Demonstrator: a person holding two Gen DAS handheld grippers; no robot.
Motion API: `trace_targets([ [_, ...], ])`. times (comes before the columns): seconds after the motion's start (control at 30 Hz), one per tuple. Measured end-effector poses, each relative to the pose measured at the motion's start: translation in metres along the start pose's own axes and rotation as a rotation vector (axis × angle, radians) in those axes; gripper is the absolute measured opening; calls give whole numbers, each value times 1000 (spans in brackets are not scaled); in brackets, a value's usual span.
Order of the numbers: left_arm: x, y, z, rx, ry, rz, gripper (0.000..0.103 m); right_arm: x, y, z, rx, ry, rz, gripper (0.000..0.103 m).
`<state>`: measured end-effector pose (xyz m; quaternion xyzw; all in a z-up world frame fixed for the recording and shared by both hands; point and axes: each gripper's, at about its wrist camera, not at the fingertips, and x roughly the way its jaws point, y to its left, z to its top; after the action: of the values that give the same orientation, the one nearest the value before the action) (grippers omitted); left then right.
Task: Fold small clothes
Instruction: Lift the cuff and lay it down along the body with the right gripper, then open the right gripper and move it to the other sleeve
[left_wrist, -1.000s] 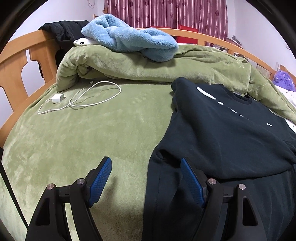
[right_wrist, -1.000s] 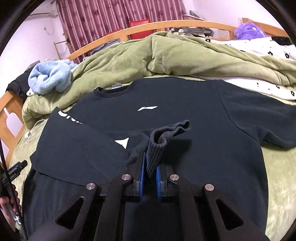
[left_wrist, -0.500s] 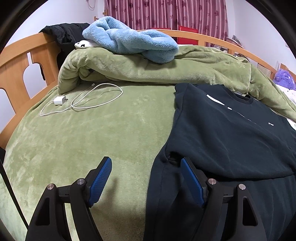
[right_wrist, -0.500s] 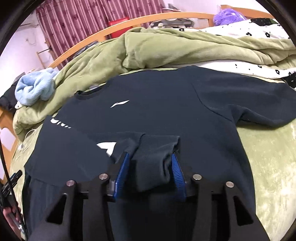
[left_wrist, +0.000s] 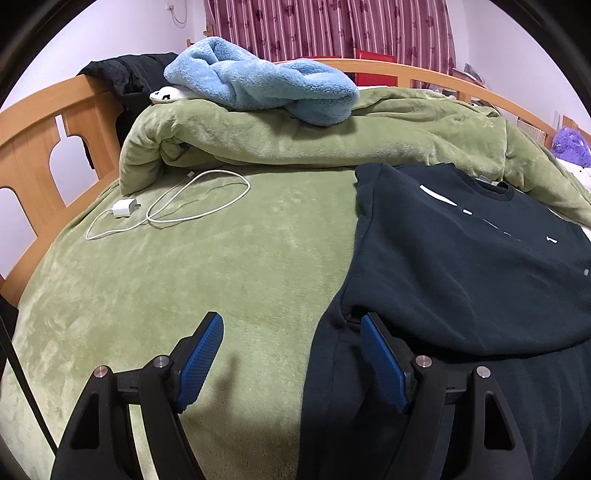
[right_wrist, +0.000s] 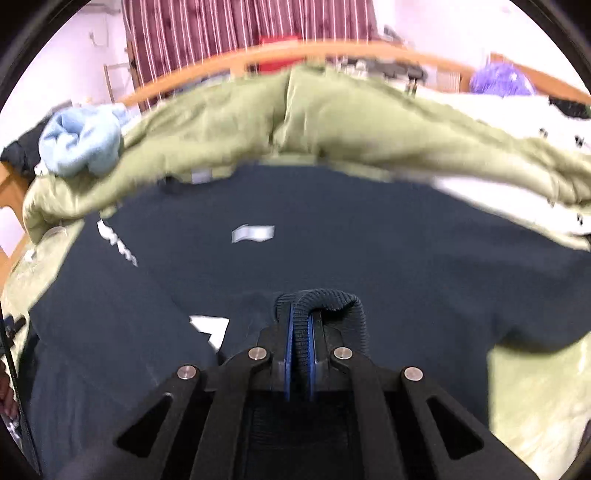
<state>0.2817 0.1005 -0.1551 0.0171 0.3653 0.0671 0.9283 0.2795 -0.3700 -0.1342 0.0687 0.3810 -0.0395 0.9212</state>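
A dark navy long-sleeved sweatshirt (right_wrist: 369, 258) is lying spread front-up on the bed's green plush blanket (left_wrist: 207, 280), its collar pointing toward the rolled-up green plush duvet (left_wrist: 332, 144) at the far side. One side of the sweatshirt is lying folded in over its chest, showing a row of white printed letters (right_wrist: 116, 243) too blurred to read; a small white swoosh-like logo (right_wrist: 253, 233) is sitting on the chest, and a larger white angular mark (right_wrist: 210, 328) is showing nearer the hem.

The right gripper (right_wrist: 300, 332) is pinching the sweatshirt's ribbed knit cuff (right_wrist: 332, 301) between its closed blue fingers (right_wrist: 289, 343), the cuff arching over the tips above the sweatshirt's middle.

The left gripper (left_wrist: 291, 343) is hovering at the sweatshirt's folded edge with its fingers spread wide and gripping nothing; one blue pad (left_wrist: 382, 365) is sitting against the dark fabric, the other over bare blanket.

Beyond the sweatshirt's folded edge, a white charger with its looped cable (left_wrist: 166, 210) is lying on the blanket. A fluffy light blue garment (left_wrist: 266, 88) is resting atop the duvet.
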Motion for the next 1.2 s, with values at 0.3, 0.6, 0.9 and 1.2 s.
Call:
trace_targets([
  [0.3, 1, 0, -1, -7, 6, 0, 76, 27, -29, -27, 48, 152, -62, 22],
  [0.6, -12, -4, 2, -20, 6, -29, 76, -16, -38, -28, 68, 70, -104, 44],
  [0.9, -44, -44, 14, -6, -13, -93, 82, -51, -43, -28, 63, 30, -117, 56],
  [1.2, -64, -110, 25, 65, -18, -140, 83, -97, -91, -19, 6, 7, -180, 61],
])
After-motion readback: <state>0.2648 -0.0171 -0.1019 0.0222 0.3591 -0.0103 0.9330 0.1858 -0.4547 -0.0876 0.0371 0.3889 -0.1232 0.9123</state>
